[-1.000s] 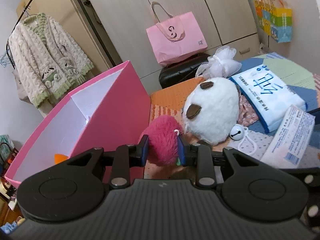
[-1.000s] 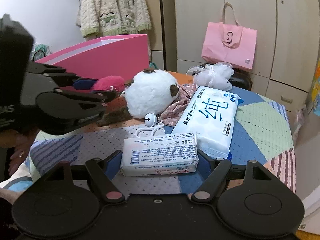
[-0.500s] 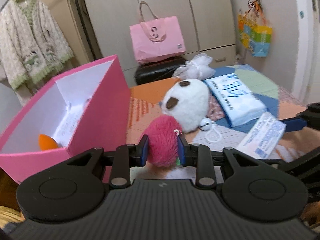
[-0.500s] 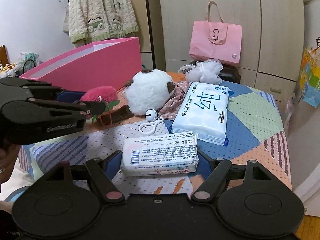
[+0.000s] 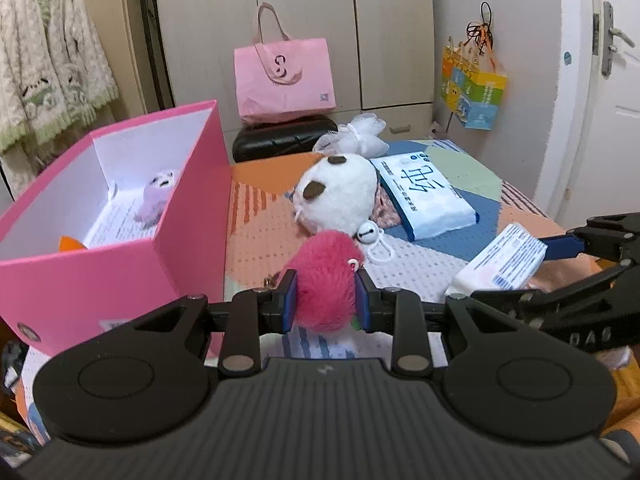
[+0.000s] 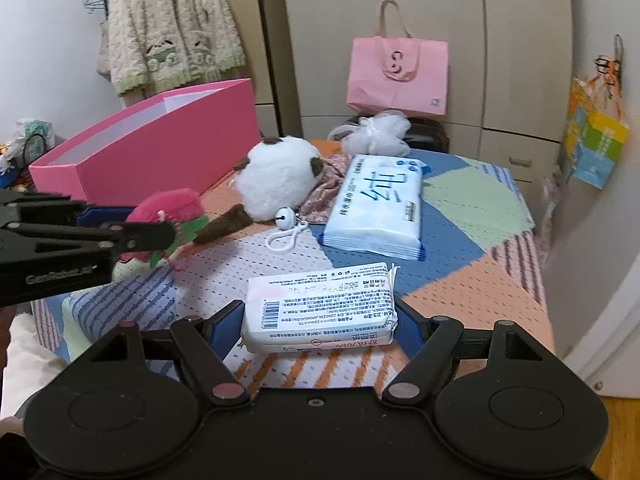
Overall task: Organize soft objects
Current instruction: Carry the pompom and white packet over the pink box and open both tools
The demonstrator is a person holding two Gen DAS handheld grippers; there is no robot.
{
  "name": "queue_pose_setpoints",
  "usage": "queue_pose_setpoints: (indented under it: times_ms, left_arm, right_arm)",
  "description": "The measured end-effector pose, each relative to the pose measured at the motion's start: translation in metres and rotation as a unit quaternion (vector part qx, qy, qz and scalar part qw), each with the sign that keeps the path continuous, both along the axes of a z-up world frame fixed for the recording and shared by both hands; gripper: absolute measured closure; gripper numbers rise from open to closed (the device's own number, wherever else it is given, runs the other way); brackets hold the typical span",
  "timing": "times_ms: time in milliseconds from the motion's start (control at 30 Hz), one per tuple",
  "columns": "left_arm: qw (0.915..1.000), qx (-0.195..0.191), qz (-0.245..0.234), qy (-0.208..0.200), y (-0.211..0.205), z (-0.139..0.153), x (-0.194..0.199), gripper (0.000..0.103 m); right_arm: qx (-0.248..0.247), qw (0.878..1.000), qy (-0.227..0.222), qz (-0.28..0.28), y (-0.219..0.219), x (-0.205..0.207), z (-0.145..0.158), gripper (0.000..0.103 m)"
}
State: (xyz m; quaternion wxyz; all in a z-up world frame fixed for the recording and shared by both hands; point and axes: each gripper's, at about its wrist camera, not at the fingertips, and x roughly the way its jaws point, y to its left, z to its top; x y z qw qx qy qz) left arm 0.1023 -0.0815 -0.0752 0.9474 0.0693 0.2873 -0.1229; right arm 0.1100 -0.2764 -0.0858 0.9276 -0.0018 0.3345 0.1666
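My left gripper (image 5: pixel 325 300) is shut on a fuzzy pink plush (image 5: pixel 326 276) and holds it above the patchwork table, right of the open pink box (image 5: pixel 176 256). The box holds a lilac plush (image 5: pixel 158 196) and something orange (image 5: pixel 70 243). My right gripper (image 6: pixel 318 322) is shut on a small white tissue pack (image 6: pixel 320 306), held above the table's near edge; the pack also shows in the left wrist view (image 5: pixel 502 262). A white round plush (image 5: pixel 336 196) with brown ears lies mid-table, a bell keyring (image 5: pixel 370 236) beside it.
A large blue-white wipes pack (image 5: pixel 420 196) lies right of the white plush, over a patterned cloth (image 6: pixel 324 190). A white mesh pouf (image 5: pixel 354 140) sits at the far edge. Behind are a black case (image 5: pixel 284 140), a pink bag (image 5: pixel 282 80), wardrobes and a hanging cardigan (image 6: pixel 172 24).
The left gripper has pulled back and swung right with the pink plush, now further from the box and the white plush. The right gripper holds the tissue pack steady, drifting slightly back.
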Motion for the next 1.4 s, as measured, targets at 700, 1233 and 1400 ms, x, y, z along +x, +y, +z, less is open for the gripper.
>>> queue_pose_setpoints:
  times_ms: [700, 1233, 1400]
  left_arm:
    - [0.9991, -0.009, -0.023, 0.033, 0.068, 0.037, -0.041, 0.075]
    - [0.9994, -0.001, -0.006, 0.034, 0.124, 0.066, -0.06, 0.075]
    - [0.9993, -0.012, -0.014, 0.032, 0.14, 0.083, -0.056, 0.075]
  right_arm:
    - [0.038, 0.996, 0.049, 0.062, 0.027, -0.037, 0.051, 0.022]
    - [0.087, 0.986, 0.054, 0.133, 0.071, -0.032, 0.084, 0.022]
    - [0.082, 0.983, 0.049, 0.157, 0.087, -0.025, 0.098, 0.022]
